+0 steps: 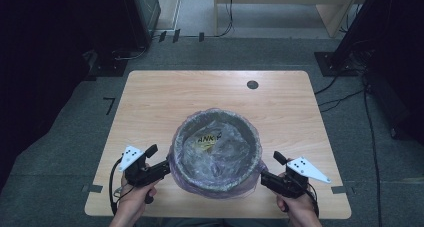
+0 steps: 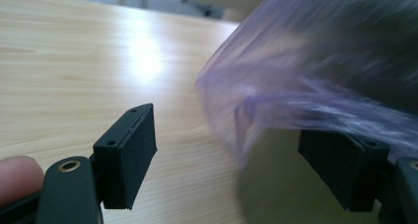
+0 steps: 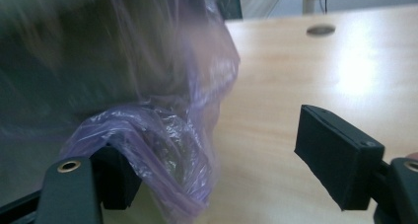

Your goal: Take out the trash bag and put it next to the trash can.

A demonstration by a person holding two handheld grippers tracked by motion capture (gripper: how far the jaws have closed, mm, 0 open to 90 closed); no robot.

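A round dark bin lined with a thin purple plastic bag sits near the front of the pale wooden desk. Left claw and right claw flank it, jaws spread; bag hem seemingly not yet gripped.

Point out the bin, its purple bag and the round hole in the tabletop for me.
bin (image 1: 253, 143): high view, grey rim on its right side.
purple bag (image 3: 167, 150): right gripper view, crumpled overhang beside the jaw.
round hole (image 1: 252, 84): high view, its dark centre.
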